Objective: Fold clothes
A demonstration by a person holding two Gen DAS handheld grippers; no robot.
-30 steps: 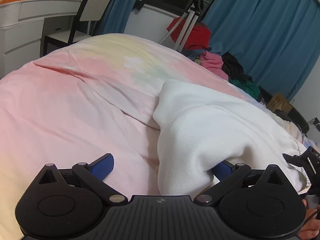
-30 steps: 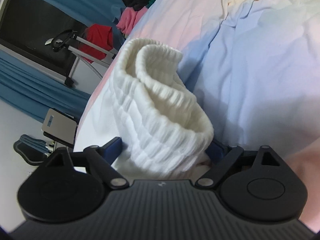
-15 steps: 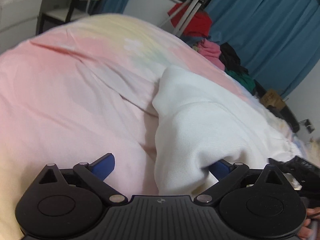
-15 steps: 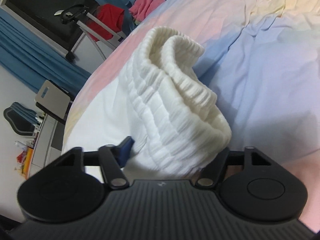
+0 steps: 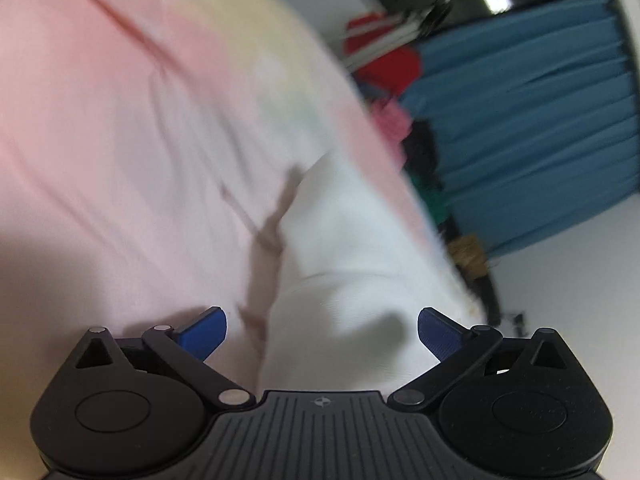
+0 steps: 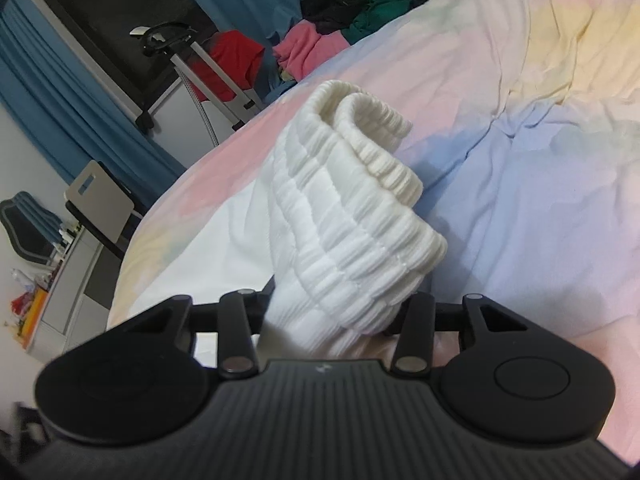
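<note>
- Lying on the pastel bed (image 6: 540, 184), the white garment (image 6: 344, 240) looks soft and light, so it should sag wherever unsupported and bunch easily.
- Its ribbed elastic band (image 6: 372, 148) is thicker and grippier than the smooth cloth, a sound place to take hold.
- The right tool (image 6: 332, 312) is clamped on that ribbed band, which curls up above its jaws.
- The left tool (image 5: 322, 332) stands wide apart, its 2 blue fingers (image 5: 206, 330) straddling the smooth cloth without pinching it; the view is blurred.
</note>
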